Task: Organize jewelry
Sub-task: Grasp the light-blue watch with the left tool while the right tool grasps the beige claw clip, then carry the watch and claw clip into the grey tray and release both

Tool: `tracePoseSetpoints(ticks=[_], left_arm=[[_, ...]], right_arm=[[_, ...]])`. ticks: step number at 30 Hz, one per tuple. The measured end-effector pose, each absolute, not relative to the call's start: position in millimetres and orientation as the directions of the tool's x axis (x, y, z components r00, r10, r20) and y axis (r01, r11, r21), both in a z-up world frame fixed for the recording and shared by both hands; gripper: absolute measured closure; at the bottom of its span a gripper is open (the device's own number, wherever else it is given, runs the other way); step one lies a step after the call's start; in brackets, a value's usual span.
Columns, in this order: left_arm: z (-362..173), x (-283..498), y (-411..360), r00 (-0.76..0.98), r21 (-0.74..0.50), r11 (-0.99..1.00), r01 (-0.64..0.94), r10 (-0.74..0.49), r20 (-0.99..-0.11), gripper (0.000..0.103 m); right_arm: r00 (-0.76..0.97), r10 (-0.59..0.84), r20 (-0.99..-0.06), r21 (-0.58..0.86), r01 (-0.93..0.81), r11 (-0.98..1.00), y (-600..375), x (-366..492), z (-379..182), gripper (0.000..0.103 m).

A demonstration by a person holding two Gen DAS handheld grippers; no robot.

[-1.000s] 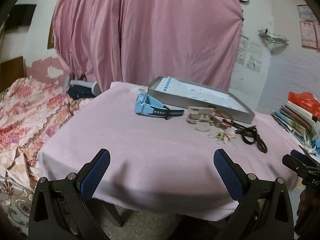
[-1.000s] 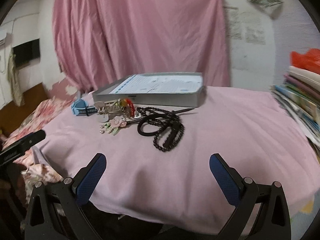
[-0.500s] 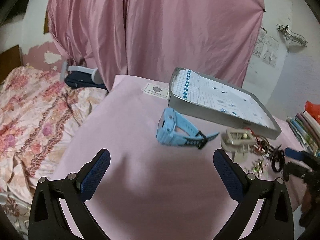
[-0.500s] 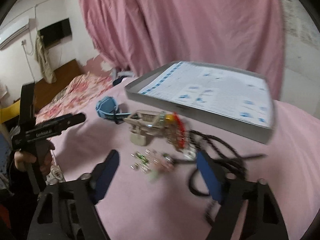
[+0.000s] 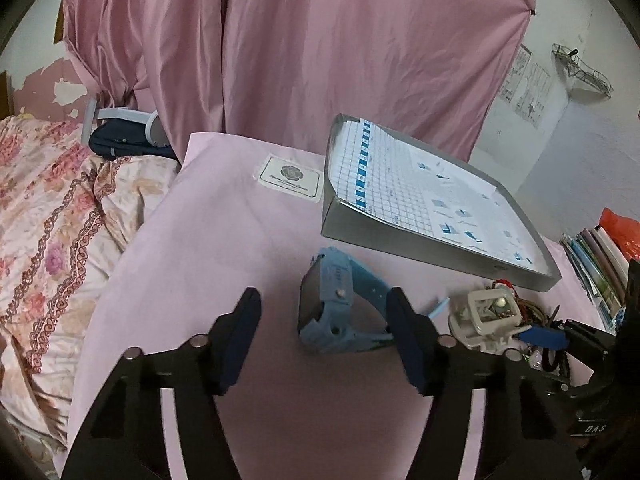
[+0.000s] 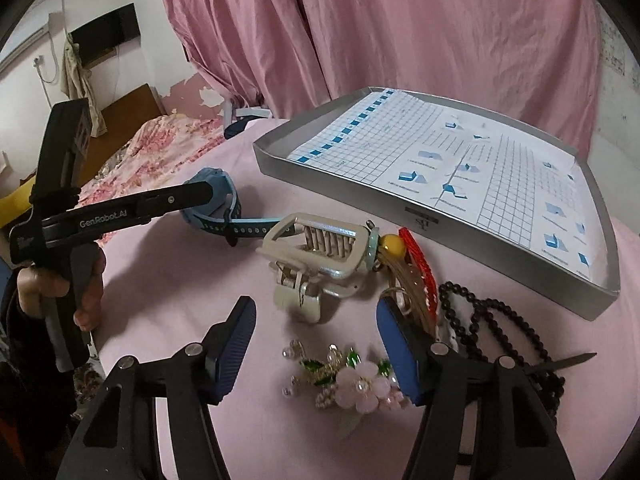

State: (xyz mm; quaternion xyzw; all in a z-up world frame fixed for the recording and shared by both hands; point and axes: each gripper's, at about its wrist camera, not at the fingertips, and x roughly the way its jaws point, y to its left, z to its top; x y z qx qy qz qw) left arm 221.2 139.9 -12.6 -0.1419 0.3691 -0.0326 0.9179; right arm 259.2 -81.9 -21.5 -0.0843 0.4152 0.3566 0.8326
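**Two grippers over a pink table of jewelry**

Two spread grippers hover low above a table [image 5: 208, 240] draped in pink cloth, with a pink curtain [image 5: 320, 48] behind it and peeling walls beyond. At far left lies a floral bedspread [image 5: 44, 216]; a dark bag [image 5: 120, 144] sits at its far end, partly hidden by the curtain.

The left gripper [image 5: 324, 340] has its fingers wide apart, the blue watch [image 5: 332, 308] lying on the cloth between them and nearer the right finger, which covers part of the strap. A white label [image 5: 290, 176] lies far behind it. To the right, a grey tray [image 6: 440, 216] lined with gridded paper stands at the far side, empty of jewelry.

The right gripper [image 6: 316, 348] is open too, pinching nothing. Just beyond its fingers sits a cream hair claw [image 6: 320, 260]; a pink flower pin [image 6: 352, 384] lies between the fingers. Red and gold pieces are half hidden behind the right finger, and black beads [image 6: 500, 332] trail right. A hand [image 6: 60, 284] grips the left tool's handle. Stacked books [image 5: 600, 264] are cut off at the right edge.
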Motion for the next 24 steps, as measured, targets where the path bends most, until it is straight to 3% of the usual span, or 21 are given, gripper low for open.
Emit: tracePoseSetpoints(ticks=[5, 8, 10, 12, 17, 18, 24], left_arm=[[-15, 228, 150, 0.721, -0.283, 0.954, -0.101, -0.125, -0.681, 0.054], [-15, 230, 152, 0.719, -0.312, 0.946, -0.092, -0.153, -0.678, 0.066], [-12, 230, 150, 0.722, -0.299, 0.951, -0.077, -0.153, -0.674, 0.081], [-9, 229, 143, 0.723, -0.285, 0.956, -0.066, -0.151, -0.674, 0.086], [-10, 223, 139, 0.731, -0.266, 0.961, -0.075, -0.129, -0.670, 0.086], [-10, 220, 141, 0.734, -0.273, 0.959, -0.080, -0.129, -0.667, 0.087], [-9, 205, 141, 0.744, -0.268, 0.960, -0.083, -0.120, -0.657, 0.087]], right_arm=[[0.390, 0.518, -0.761, 0.192, -0.628, 0.754, -69, 273, -27, 0.042], [0.409, 0.495, -0.767, 0.166, -0.619, 0.768, -63, 277, -27, 0.042], [0.431, 0.476, -0.767, 0.142, -0.609, 0.780, -60, 279, -27, 0.042], [0.449, 0.452, -0.771, 0.111, -0.604, 0.789, -55, 280, -27, 0.042], [0.475, 0.442, -0.761, 0.082, -0.605, 0.792, -54, 279, -27, 0.045], [0.475, 0.457, -0.752, 0.096, -0.607, 0.789, -57, 279, -25, 0.056], [0.468, 0.495, -0.732, 0.119, -0.628, 0.769, -62, 272, -21, 0.058]])
